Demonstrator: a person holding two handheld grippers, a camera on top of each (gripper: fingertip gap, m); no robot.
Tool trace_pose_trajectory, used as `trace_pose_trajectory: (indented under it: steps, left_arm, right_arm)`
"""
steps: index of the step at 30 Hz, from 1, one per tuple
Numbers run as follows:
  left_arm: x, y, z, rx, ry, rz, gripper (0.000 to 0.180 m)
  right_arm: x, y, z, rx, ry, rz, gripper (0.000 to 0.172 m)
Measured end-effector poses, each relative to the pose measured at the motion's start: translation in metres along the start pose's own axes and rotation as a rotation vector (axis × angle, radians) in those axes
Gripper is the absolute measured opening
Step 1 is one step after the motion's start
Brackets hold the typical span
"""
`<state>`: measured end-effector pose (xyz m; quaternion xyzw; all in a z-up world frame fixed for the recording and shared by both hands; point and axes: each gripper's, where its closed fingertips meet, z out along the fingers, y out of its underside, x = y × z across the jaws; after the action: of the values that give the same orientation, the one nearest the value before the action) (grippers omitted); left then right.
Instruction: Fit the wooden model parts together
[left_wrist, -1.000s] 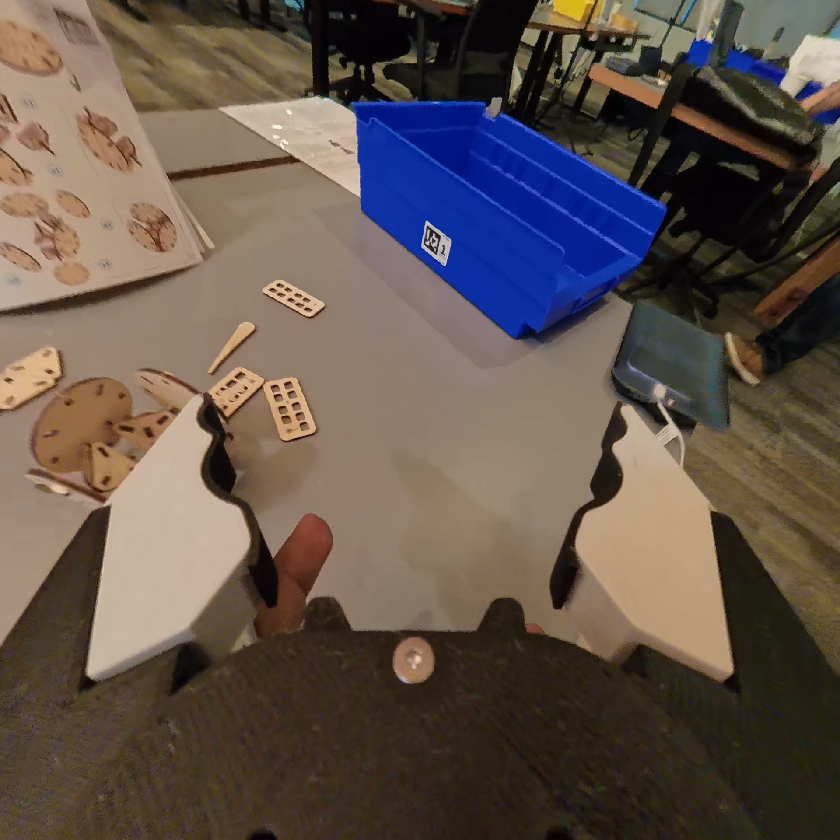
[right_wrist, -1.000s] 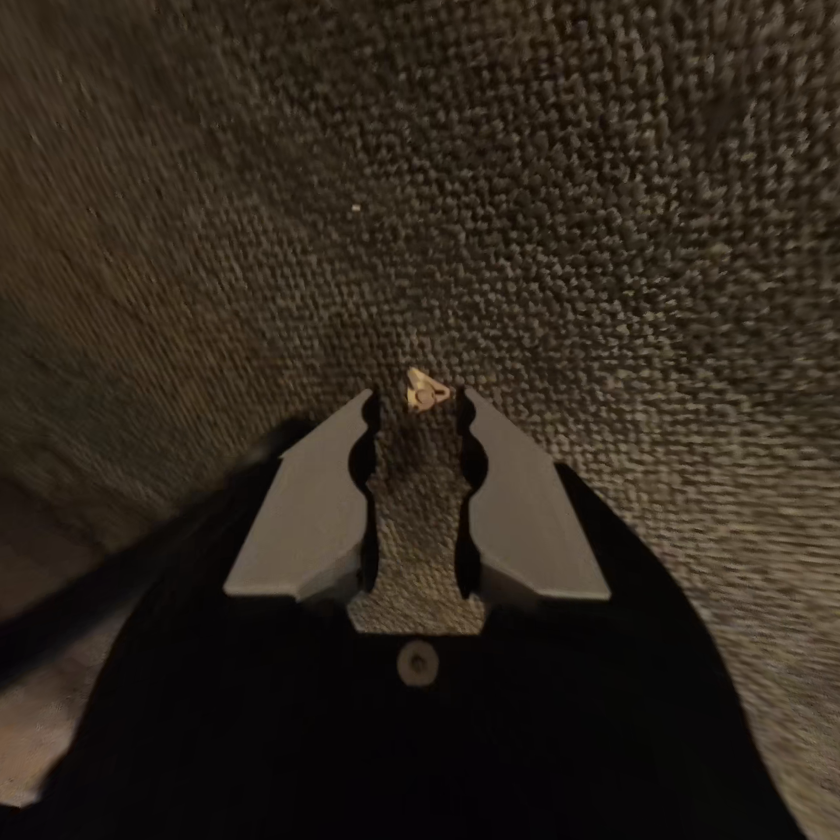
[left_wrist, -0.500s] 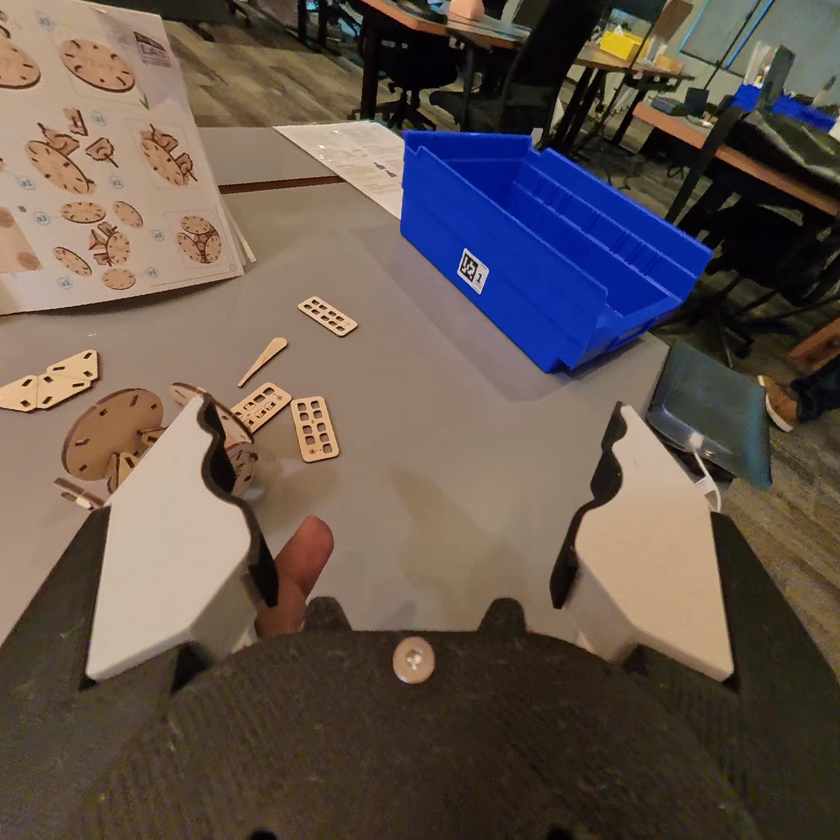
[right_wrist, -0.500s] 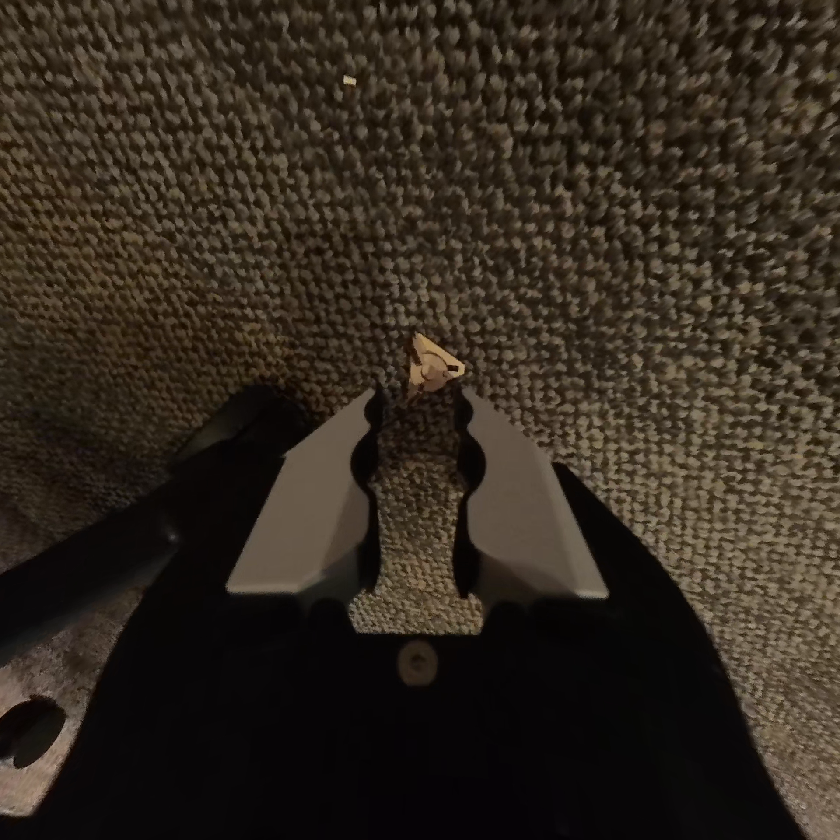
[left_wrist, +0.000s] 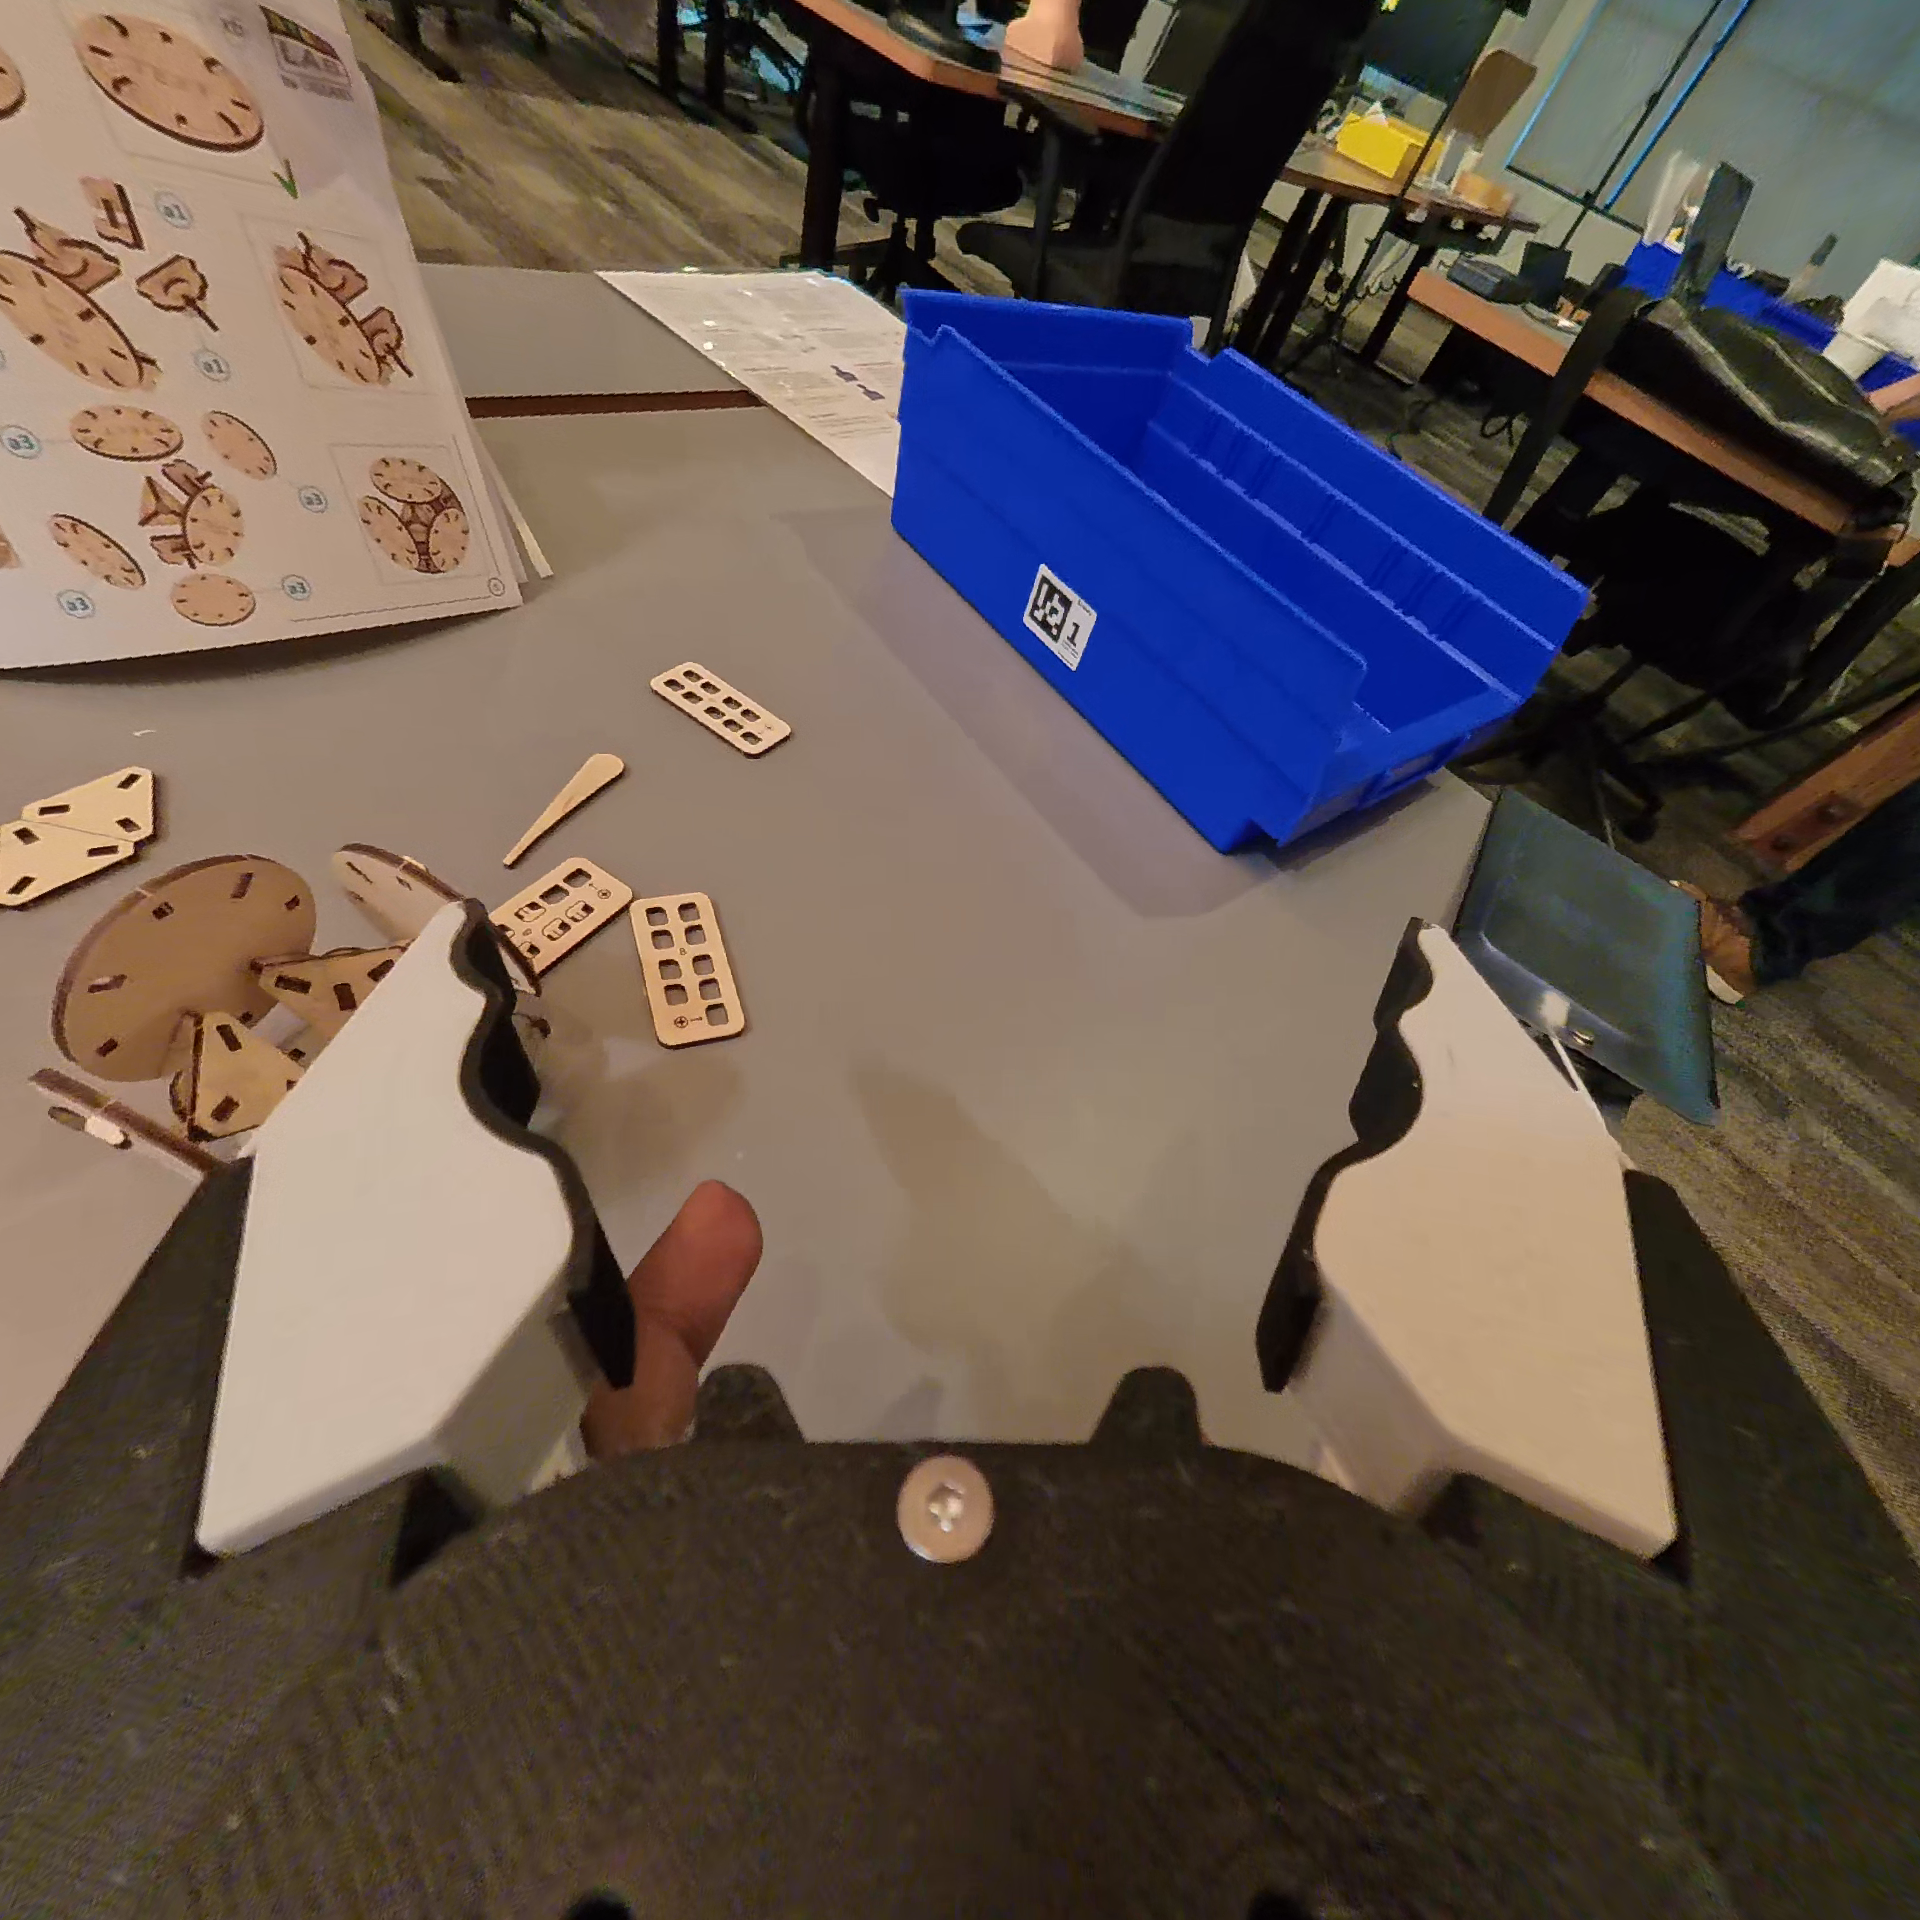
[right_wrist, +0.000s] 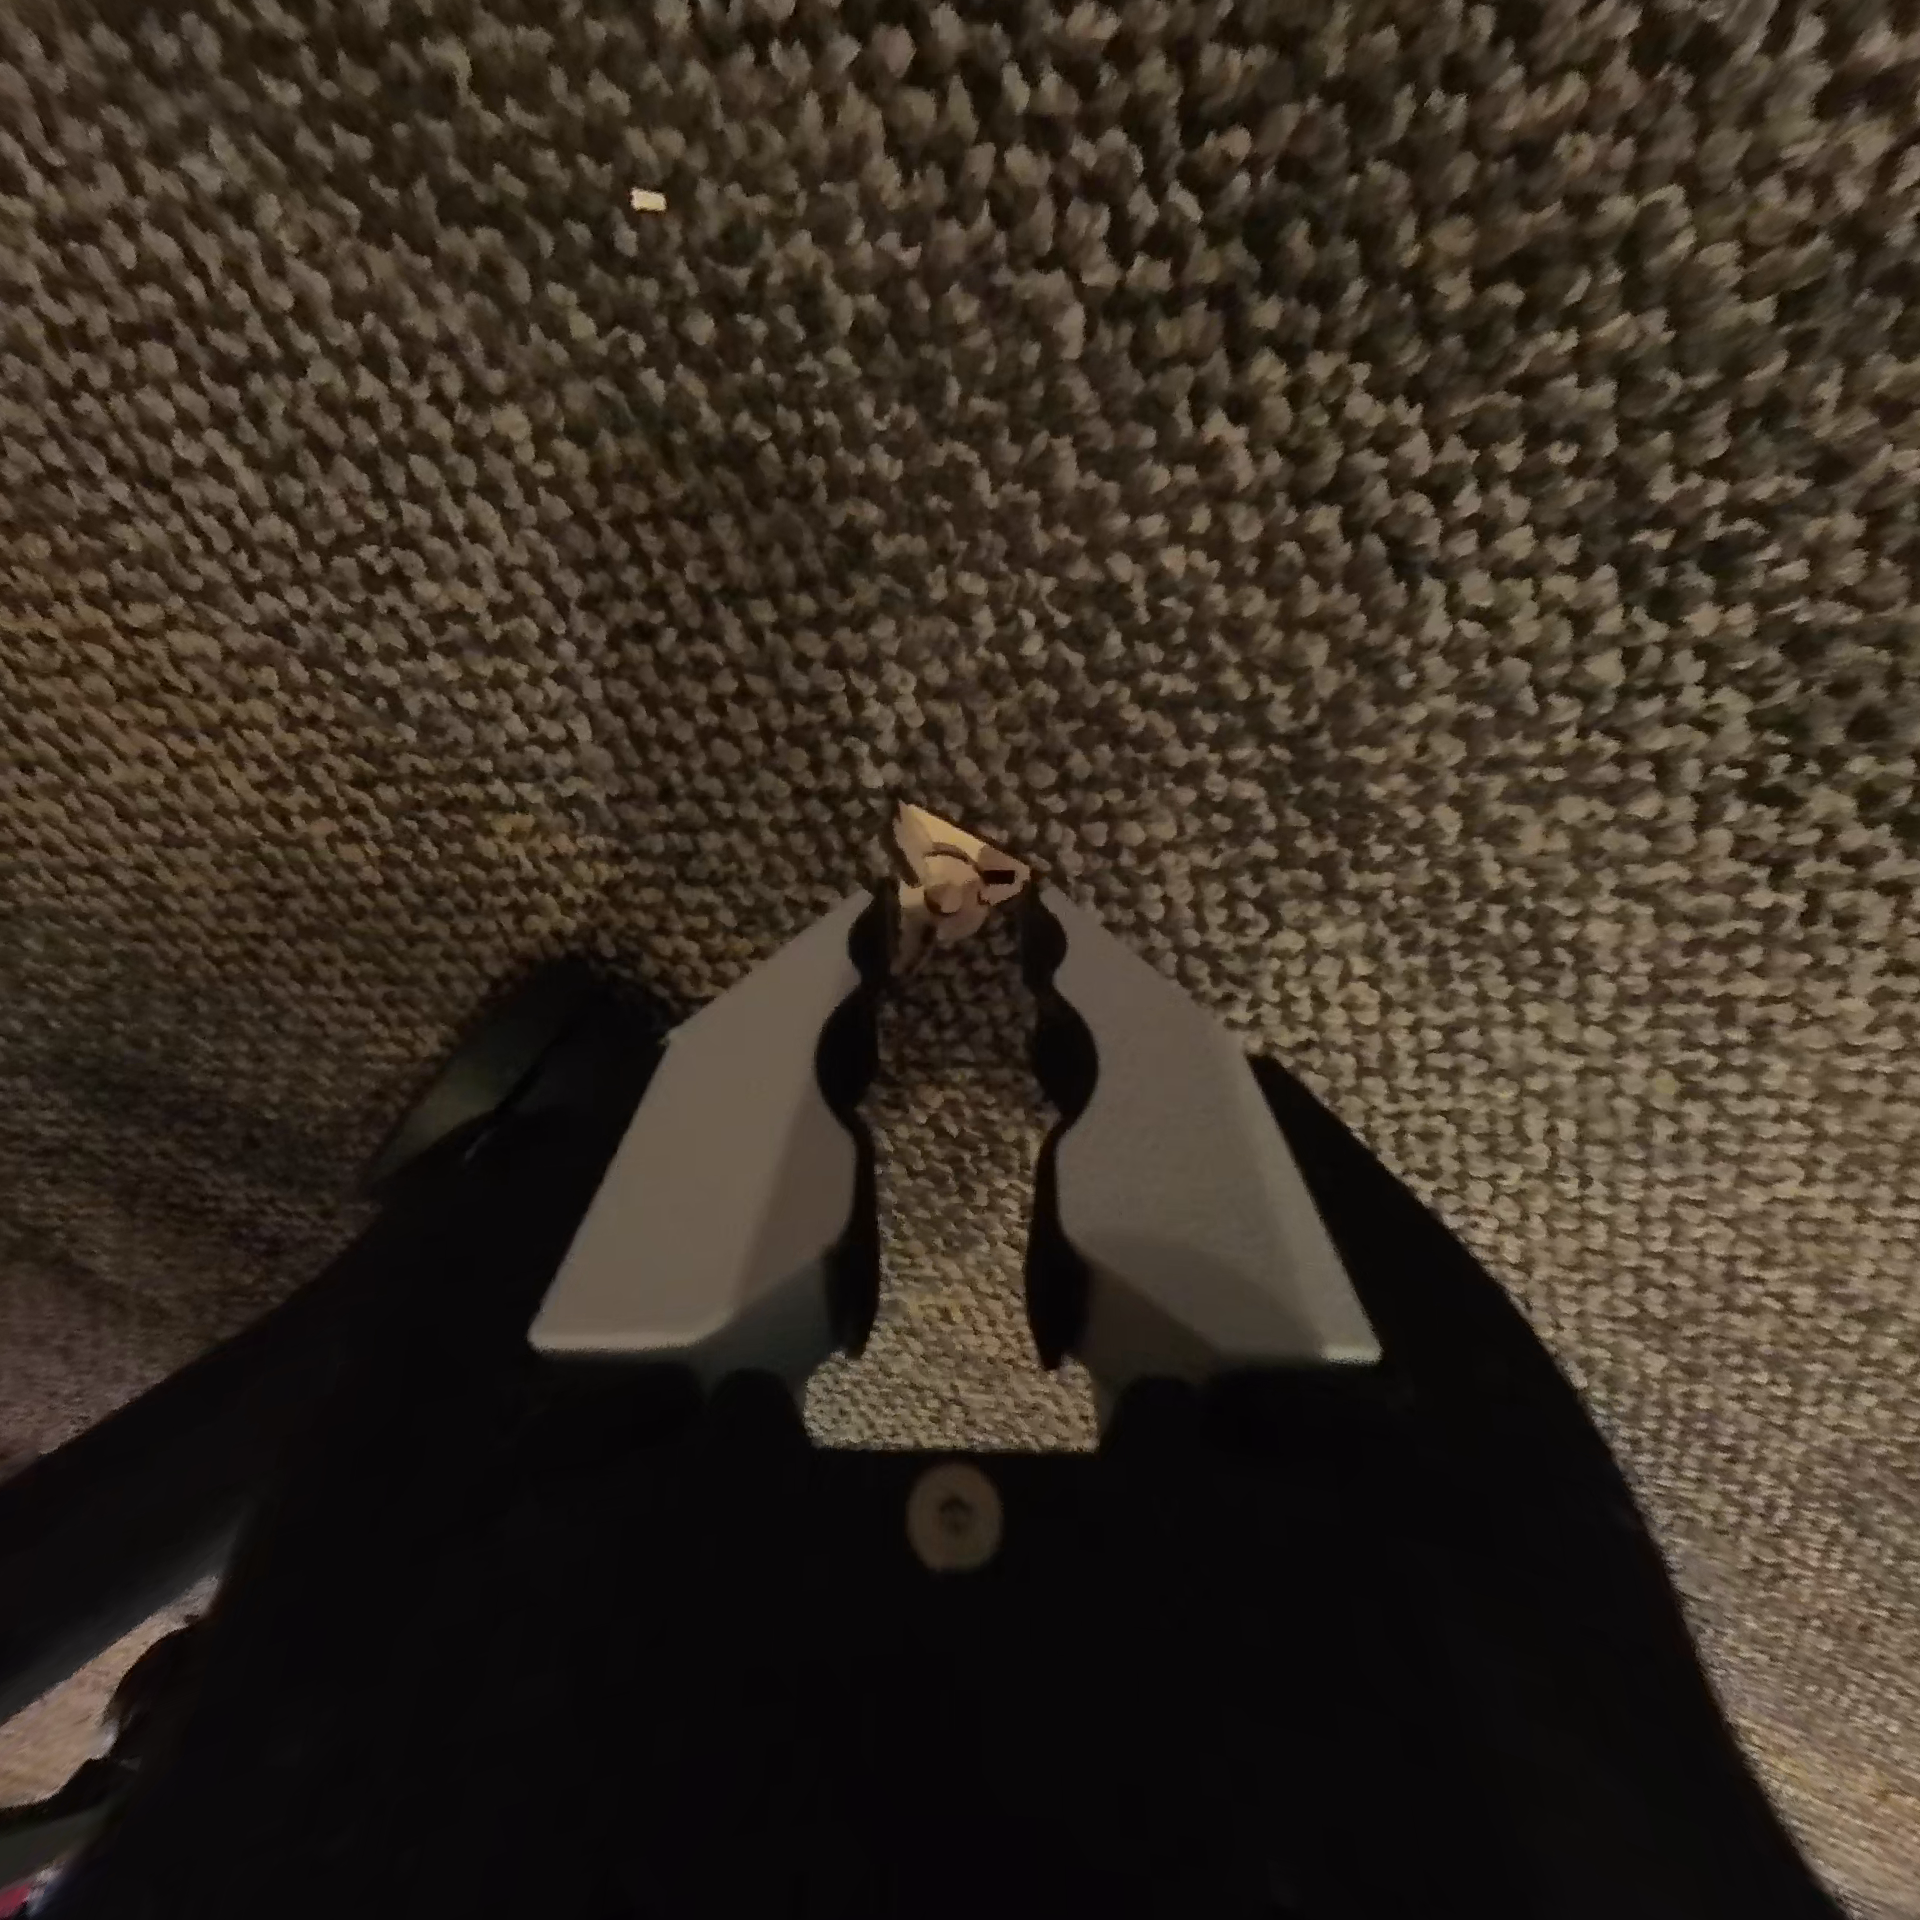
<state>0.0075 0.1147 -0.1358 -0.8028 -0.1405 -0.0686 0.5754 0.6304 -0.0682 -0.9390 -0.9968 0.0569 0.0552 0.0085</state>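
Observation:
My right gripper (right_wrist: 956, 904) is low over grey-brown carpet (right_wrist: 1039, 468). Its jaws are narrow, and a small triangular wooden piece (right_wrist: 961, 868) sits tilted between the two fingertips, touching both pads. My left gripper (left_wrist: 943, 925) hangs wide open above a grey table (left_wrist: 987, 1091) with nothing between its fingers. A person's fingertip (left_wrist: 696, 1278) shows beside its left finger. Nearest that finger lie a slotted wooden disc assembly (left_wrist: 182, 977) and a perforated wooden rectangle (left_wrist: 686, 968).
A blue bin (left_wrist: 1226, 582) stands at the table's far right. Instruction sheets (left_wrist: 208, 343) lean at the far left. A wooden stick (left_wrist: 566, 808) and another perforated strip (left_wrist: 719, 708) lie loose. A dark flat device (left_wrist: 1590, 966) sits past the table's right edge. A black bar (right_wrist: 208, 1455) crosses the carpet at lower left. The gap from one gripper's tips to the other's is roughly 105 cm. My left tips are roughly 11 cm from the perforated wooden rectangle (left_wrist: 686, 968).
My right gripper has moved forward onto the triangular piece and its jaws have narrowed about it; the piece now sits tilted. The left view has tipped up and back; its jaws stay wide.

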Motion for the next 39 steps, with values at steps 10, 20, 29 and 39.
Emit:
trace_pose_trajectory:
  steps: [10, 20, 29, 39]
  left_arm:
    - [0.006, 0.009, 0.015, -0.027, 0.032, -0.017, 0.156]
    - [0.059, 0.012, -0.021, 0.150, 0.296, -0.151, 0.156]
    - [0.074, 0.021, -0.052, 0.140, 0.384, -0.022, 0.157]
    - [0.014, 0.022, -0.139, 0.175, 0.212, 0.236, 0.157]
  right_arm:
    - [0.000, 0.004, 0.002, -0.021, 0.009, 0.007, 0.017]
    - [-0.064, -0.145, -0.210, 0.636, -0.091, -0.451, 0.016]
    - [-0.195, -0.236, -0.568, 1.327, -0.191, -0.921, 0.016]
    - [-0.400, -0.153, -0.772, 1.448, -0.681, -1.397, 0.016]
